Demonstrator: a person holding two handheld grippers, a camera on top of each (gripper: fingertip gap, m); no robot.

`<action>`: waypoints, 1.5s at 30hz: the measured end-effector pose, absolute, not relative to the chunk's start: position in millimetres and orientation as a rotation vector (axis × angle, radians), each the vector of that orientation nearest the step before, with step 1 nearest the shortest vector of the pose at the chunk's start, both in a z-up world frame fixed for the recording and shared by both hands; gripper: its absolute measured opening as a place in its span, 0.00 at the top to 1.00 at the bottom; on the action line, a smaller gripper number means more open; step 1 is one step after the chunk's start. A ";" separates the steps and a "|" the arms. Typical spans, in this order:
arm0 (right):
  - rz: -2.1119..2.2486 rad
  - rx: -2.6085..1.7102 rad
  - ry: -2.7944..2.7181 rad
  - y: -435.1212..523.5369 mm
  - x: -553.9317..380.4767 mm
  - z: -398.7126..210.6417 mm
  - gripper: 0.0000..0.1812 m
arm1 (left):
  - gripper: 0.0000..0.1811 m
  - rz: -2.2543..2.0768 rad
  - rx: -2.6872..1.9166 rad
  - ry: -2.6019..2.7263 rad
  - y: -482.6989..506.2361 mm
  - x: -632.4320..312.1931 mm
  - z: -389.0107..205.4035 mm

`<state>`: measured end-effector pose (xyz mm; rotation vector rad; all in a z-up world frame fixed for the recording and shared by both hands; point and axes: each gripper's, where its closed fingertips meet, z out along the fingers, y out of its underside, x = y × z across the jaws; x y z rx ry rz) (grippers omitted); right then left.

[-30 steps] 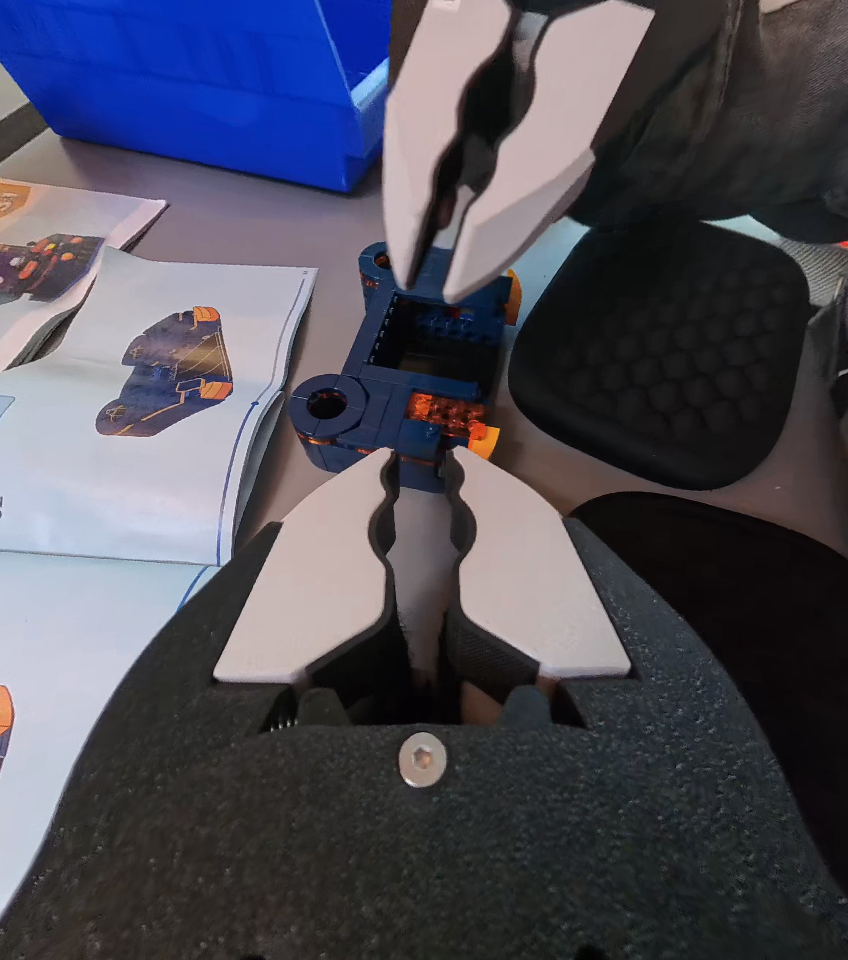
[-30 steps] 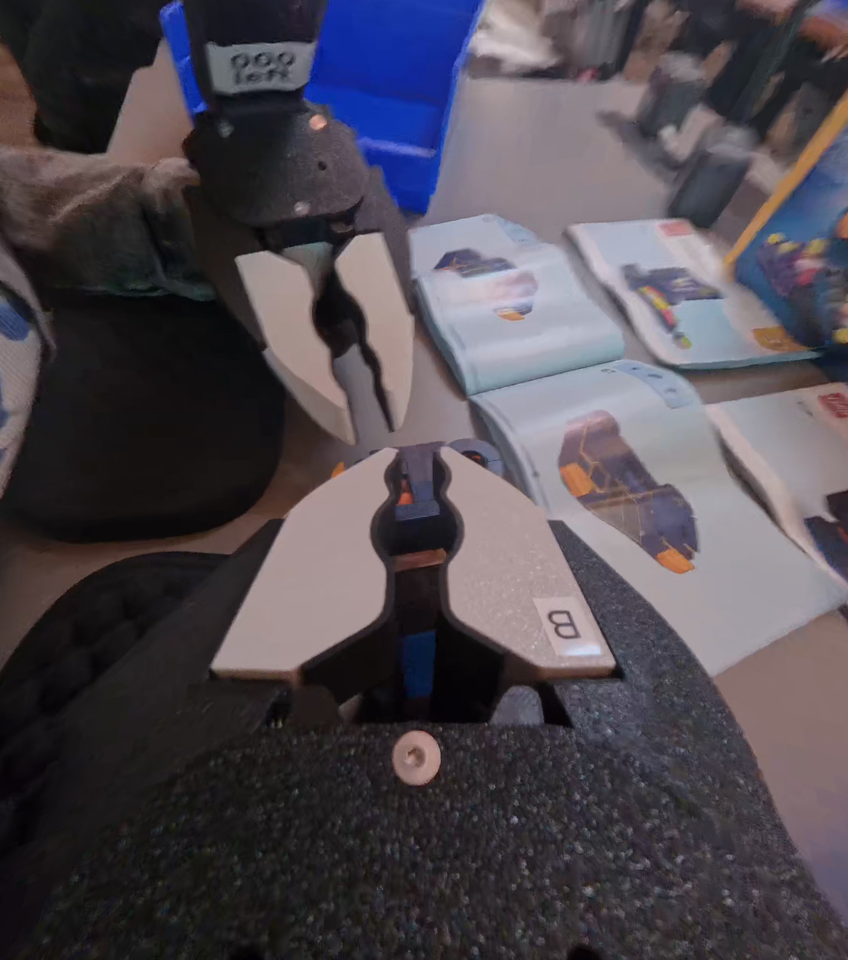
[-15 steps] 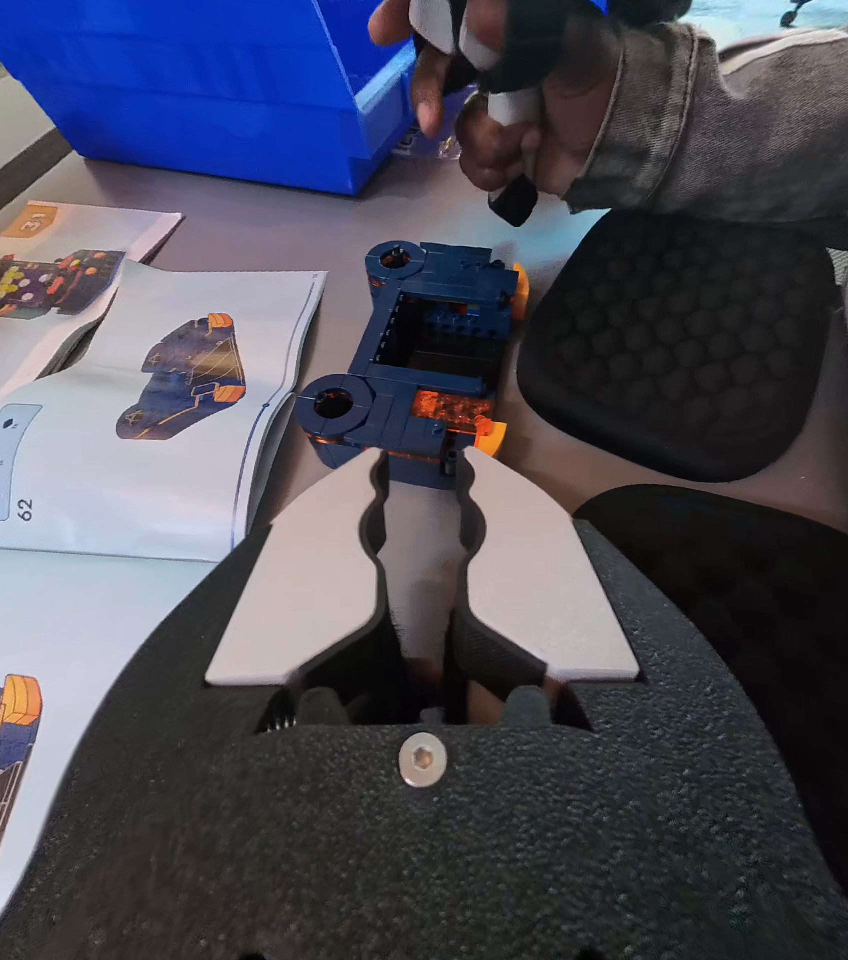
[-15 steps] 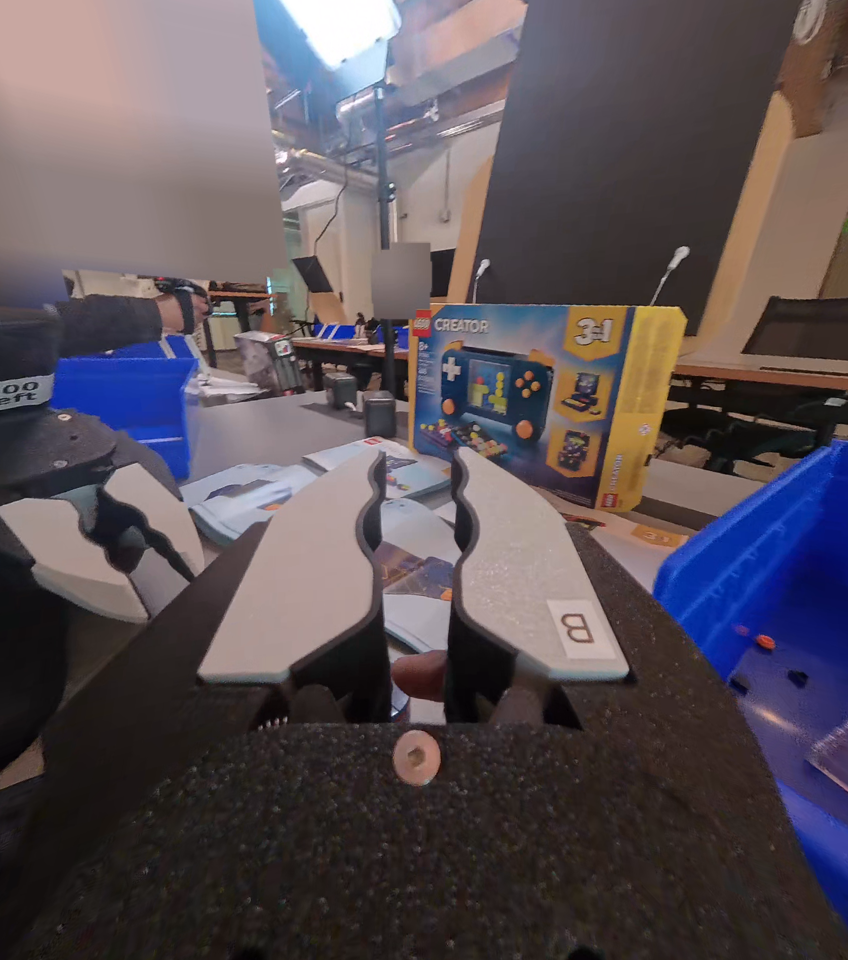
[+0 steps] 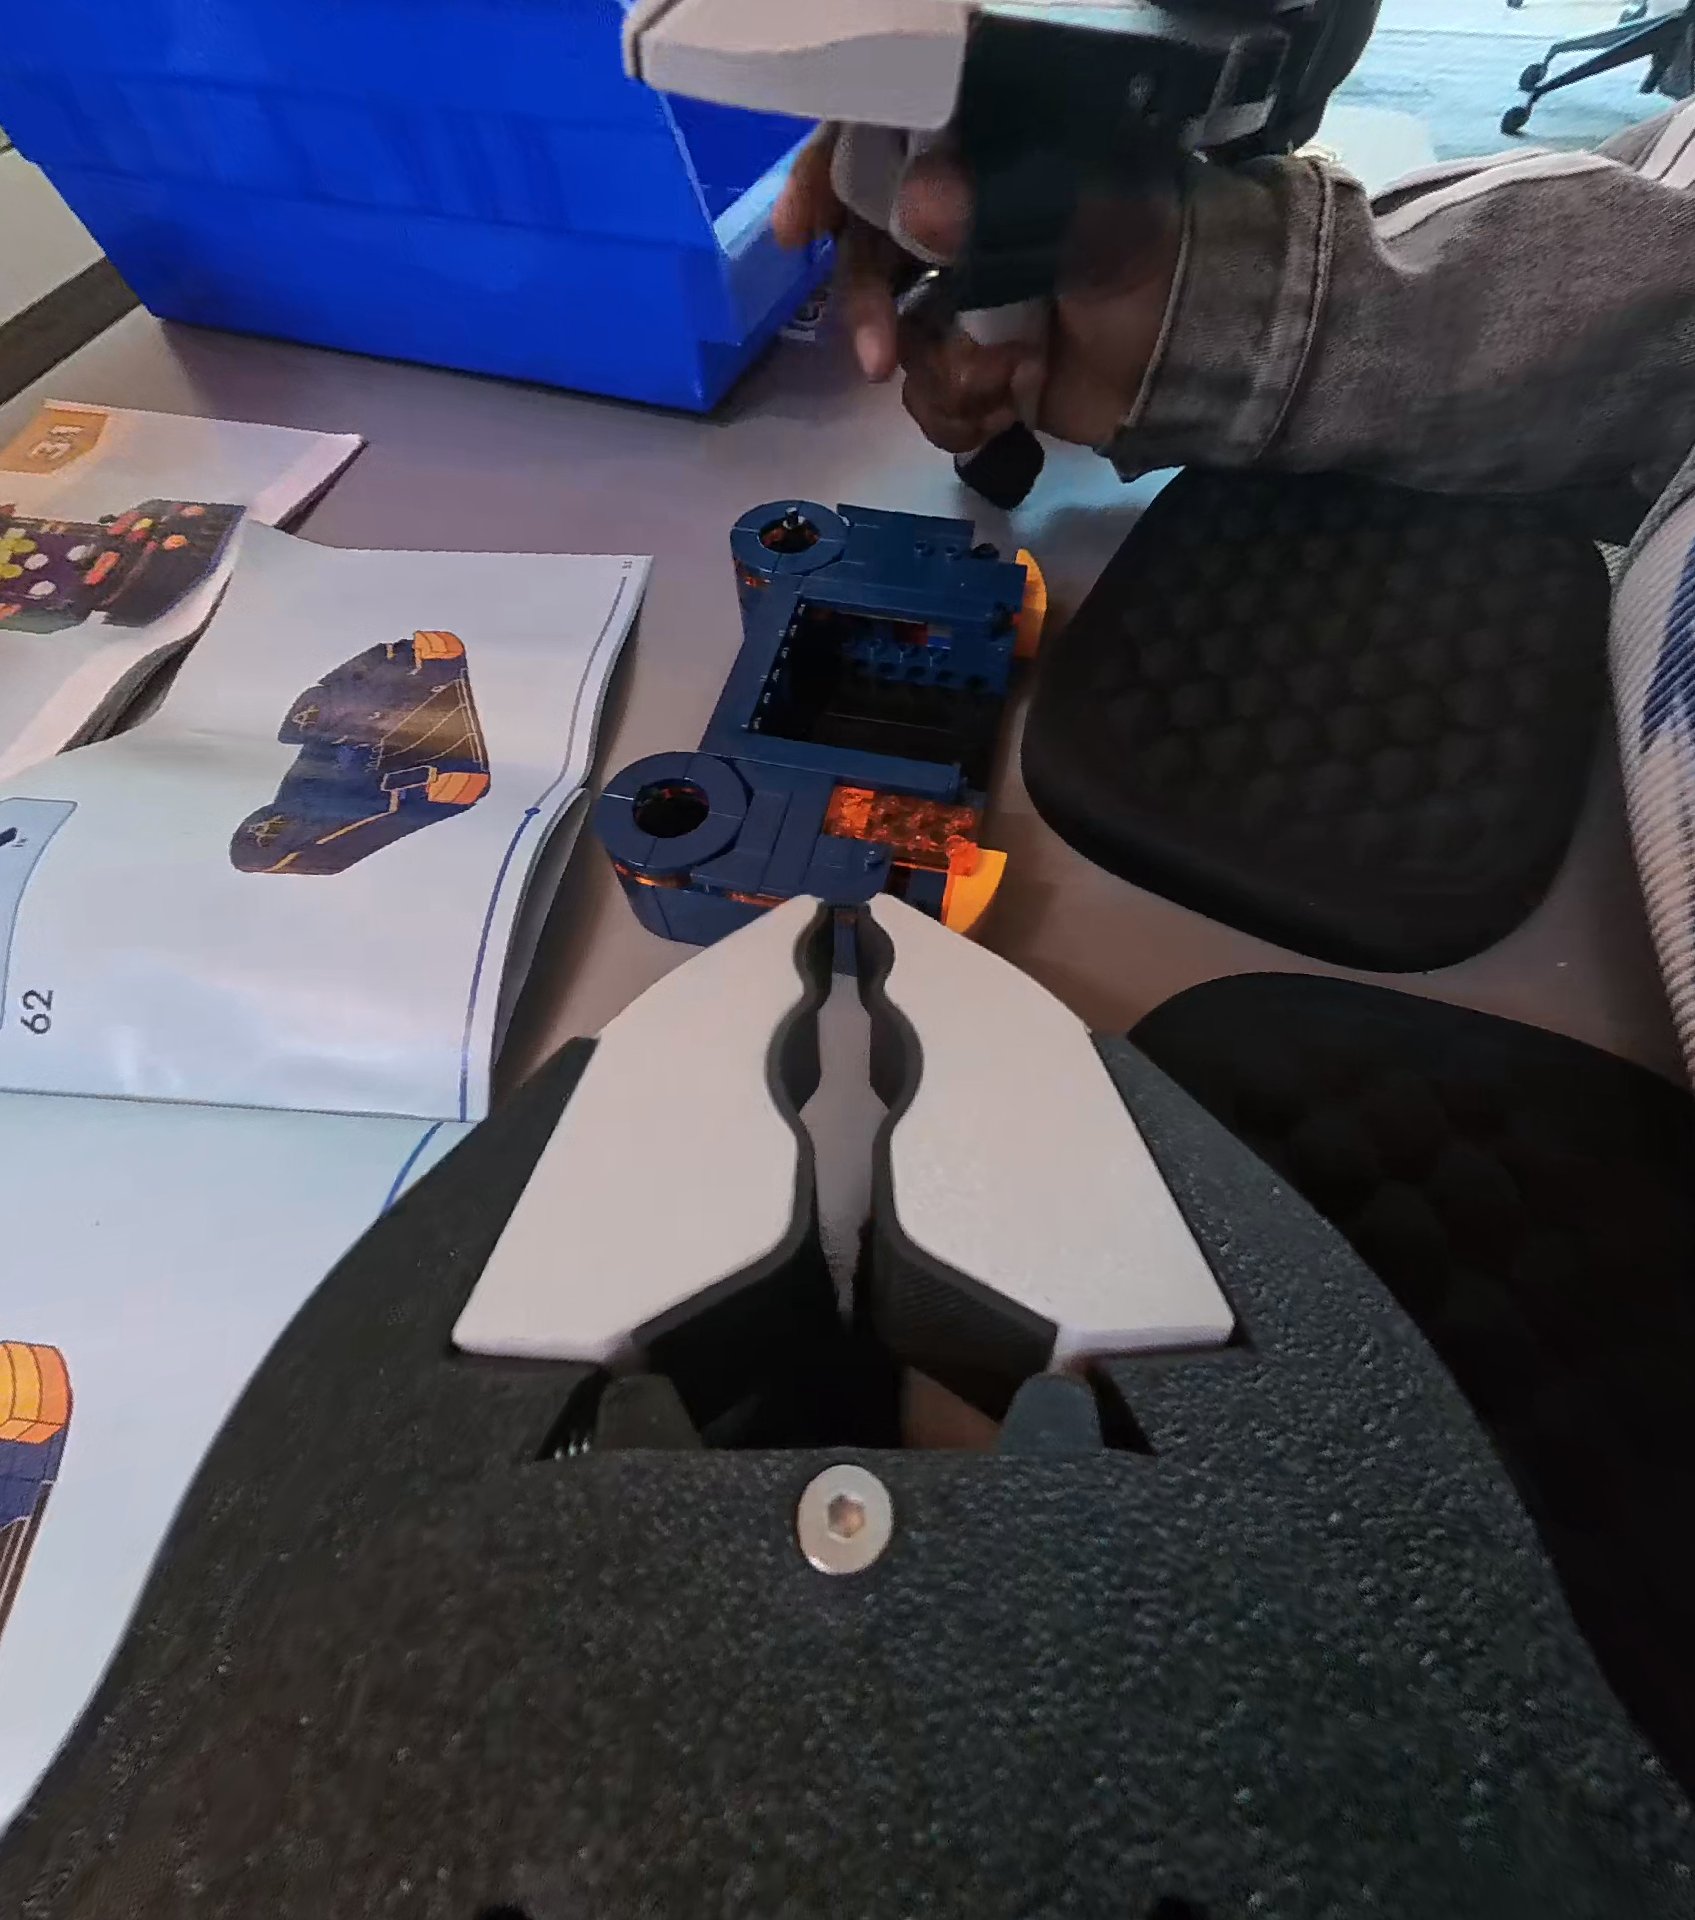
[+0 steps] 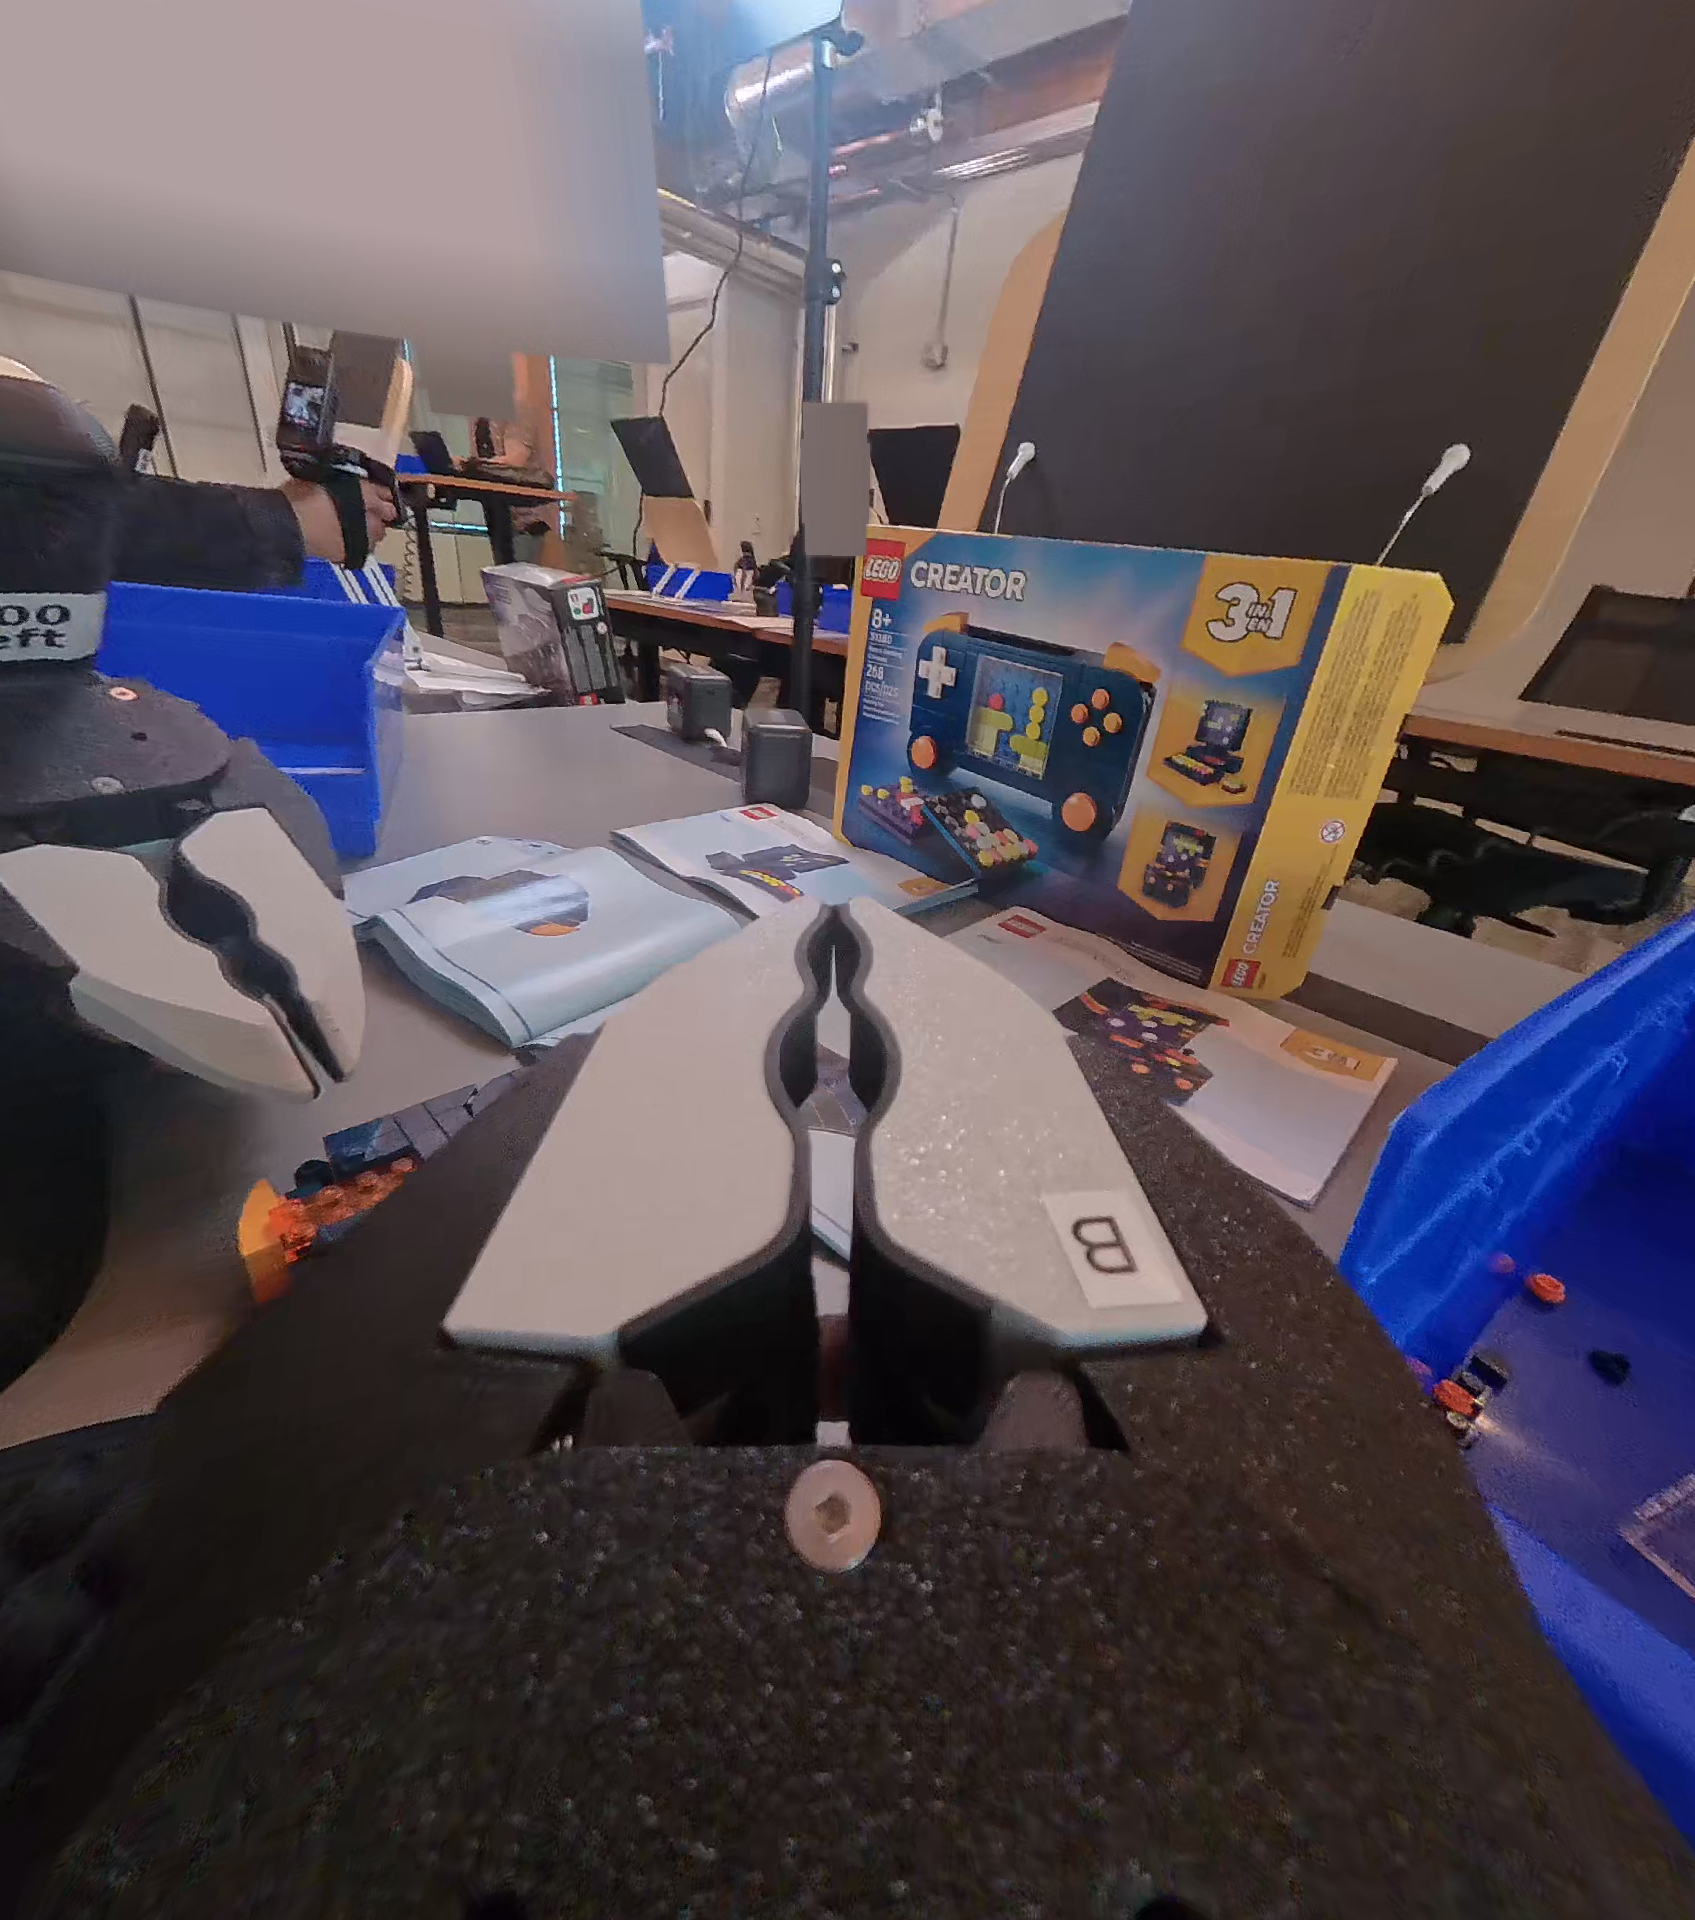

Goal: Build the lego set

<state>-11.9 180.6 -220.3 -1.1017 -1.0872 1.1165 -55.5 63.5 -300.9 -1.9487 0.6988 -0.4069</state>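
Note:
A partly built dark blue lego model (image 5: 853,727) with orange parts lies flat on the grey table. It has an open square well in its middle and a round ring at two corners. My left gripper (image 5: 845,914) is shut, with its tips right at the model's near edge. Nothing shows held in it. In the right wrist view the left gripper (image 6: 308,1081) hovers just beside the model (image 6: 375,1153). My right gripper (image 6: 838,914) is shut and empty. It is raised above the table, facing the lego box. One of its fingers (image 5: 801,52) shows high above the model.
Open instruction booklets (image 5: 303,831) lie left of the model. A blue bin (image 5: 407,208) stands behind it. Black pads (image 5: 1321,717) lie to its right. The lego box (image 6: 1134,748) stands at the table's far side. A second blue bin (image 6: 1601,1247) on the right holds small pieces. The grippers' ends are close to 15 cm from one another.
My right gripper has lifted off the model's far edge, swung up toward the box and right bin, and shut. My left gripper's fingers have shut at the model's near edge.

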 end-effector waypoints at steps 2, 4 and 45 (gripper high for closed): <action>1.115 -1.112 -1.101 180.4 -13.6 -223.4 1.00 | 0.96 -0.395 -1.928 0.675 65.1 -58.1 -297.2; 1.101 -1.111 -1.106 180.7 -15.2 -224.7 1.00 | 0.95 -0.357 -1.877 0.621 68.9 -65.0 -288.9; 0.226 -1.572 -2.414 384.9 73.0 -257.7 0.91 | 0.99 -0.060 -1.702 0.630 77.1 -86.4 -273.0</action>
